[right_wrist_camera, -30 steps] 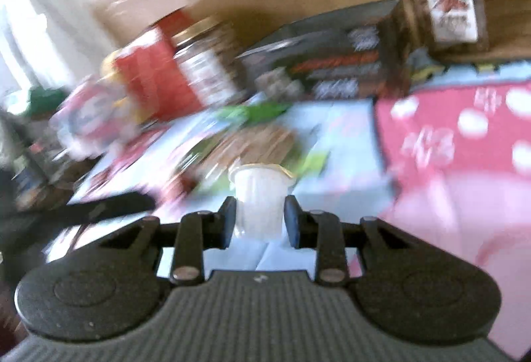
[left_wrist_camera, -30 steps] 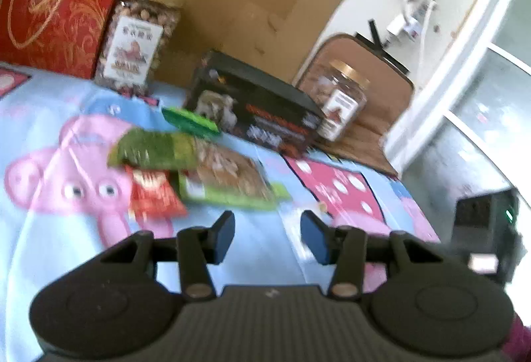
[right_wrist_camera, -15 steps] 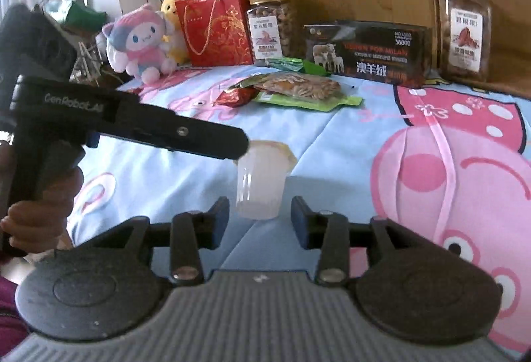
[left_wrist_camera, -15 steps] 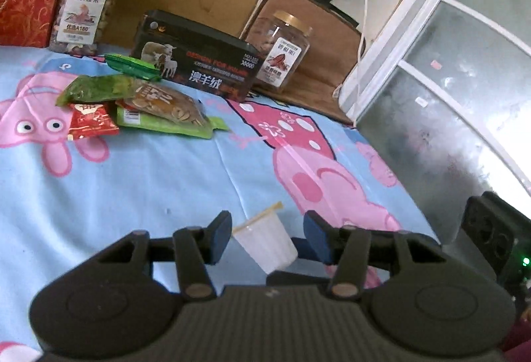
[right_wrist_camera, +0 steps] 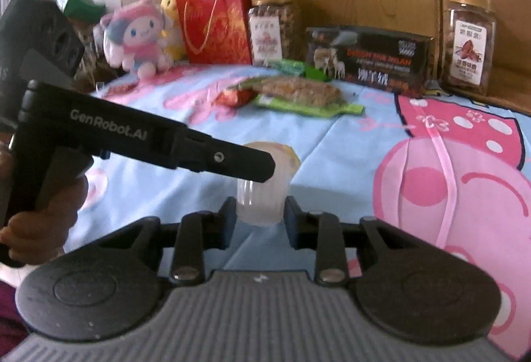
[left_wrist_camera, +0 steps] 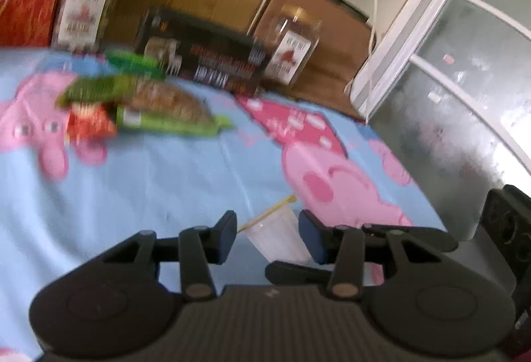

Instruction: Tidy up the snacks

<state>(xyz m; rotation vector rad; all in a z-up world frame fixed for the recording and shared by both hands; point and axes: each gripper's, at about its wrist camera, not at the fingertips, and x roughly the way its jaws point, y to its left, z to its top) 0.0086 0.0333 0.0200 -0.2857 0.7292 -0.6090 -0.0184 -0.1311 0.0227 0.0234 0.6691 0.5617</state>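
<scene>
On the bed (right_wrist_camera: 332, 156) before you, the jelly cup (right_wrist_camera: 262, 196) stands nearest. Behind it lie the snack packets (right_wrist_camera: 295, 96), heaped together. Along the back, from your left: the plush toys (right_wrist_camera: 139, 33), the gift bag (right_wrist_camera: 215, 26), a nut jar (right_wrist_camera: 270, 30) touching it or just beside it, the flat box (right_wrist_camera: 368, 59), then the second nut jar (right_wrist_camera: 469, 43) at the right end.

The left tongs' arm (right_wrist_camera: 212, 159) hides the jelly cup's (right_wrist_camera: 262, 196) rim, perhaps touching it.
</scene>
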